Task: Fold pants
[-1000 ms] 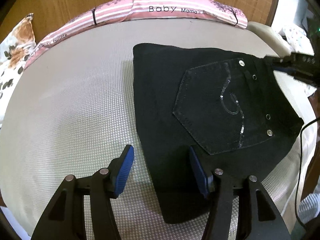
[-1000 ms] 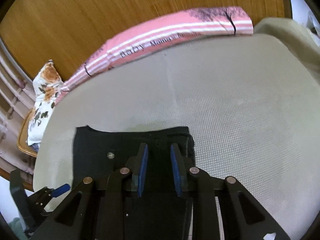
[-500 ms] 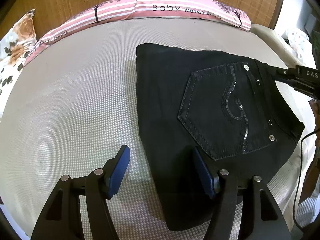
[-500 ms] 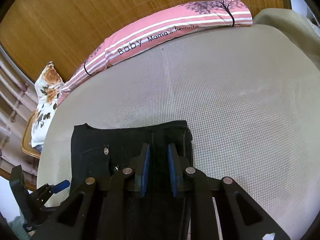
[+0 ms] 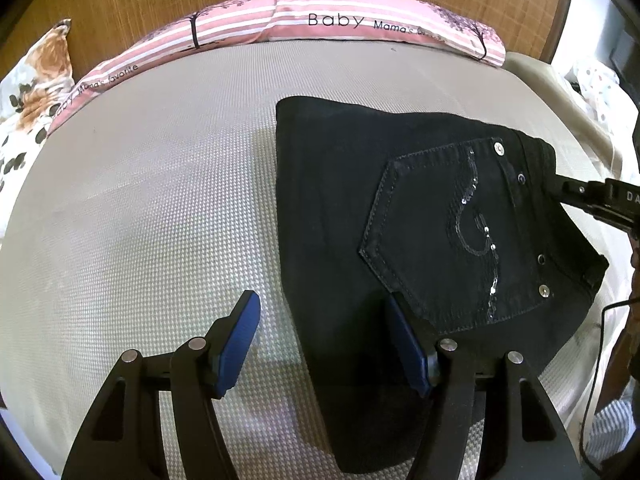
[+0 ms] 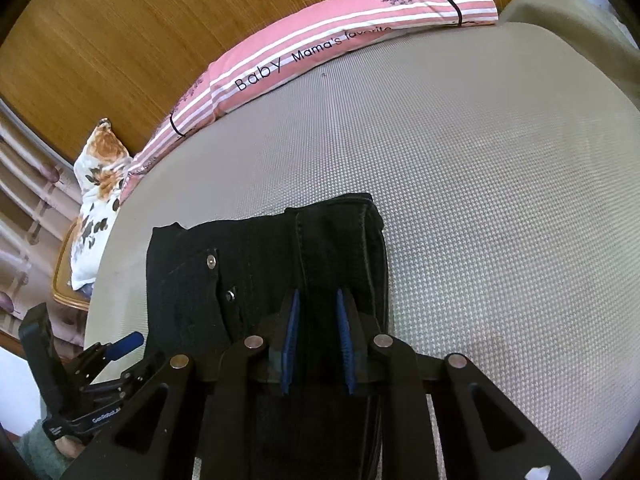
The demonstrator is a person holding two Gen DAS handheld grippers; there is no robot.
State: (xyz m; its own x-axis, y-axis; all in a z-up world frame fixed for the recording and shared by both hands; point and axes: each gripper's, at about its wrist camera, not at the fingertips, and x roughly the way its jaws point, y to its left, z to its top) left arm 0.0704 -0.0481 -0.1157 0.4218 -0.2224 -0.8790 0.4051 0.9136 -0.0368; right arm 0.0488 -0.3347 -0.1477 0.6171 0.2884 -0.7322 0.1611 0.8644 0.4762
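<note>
Black pants (image 5: pixel 400 208) lie folded on the grey mesh mat (image 5: pixel 160 208), back pocket with its sequin swirl facing up. My left gripper (image 5: pixel 322 300) stands open over the near left edge of the fold: one pad over the mat, the other over the fabric, and neither presses on it. In the right wrist view, my right gripper (image 6: pixel 318 294) has its jaws nearly together on the thick waistband of the pants (image 6: pixel 256 264), with black fabric running between the pads. The left wrist view shows that same right gripper (image 5: pixel 560 190) meeting the waistband at the far right.
A pink striped pillow (image 5: pixel 320 20) and a floral pillow (image 5: pixel 36 80) line the wooden headboard (image 6: pixel 120 40). Broad bare mat (image 6: pixel 500 200) stretches beyond the pants. A beige cover (image 5: pixel 540 76) and a cable (image 5: pixel 596 360) lie at the right edge.
The left jaws have spread slightly wider. The right wrist view has tilted and come a little closer to the waistband. The pants lie as before.
</note>
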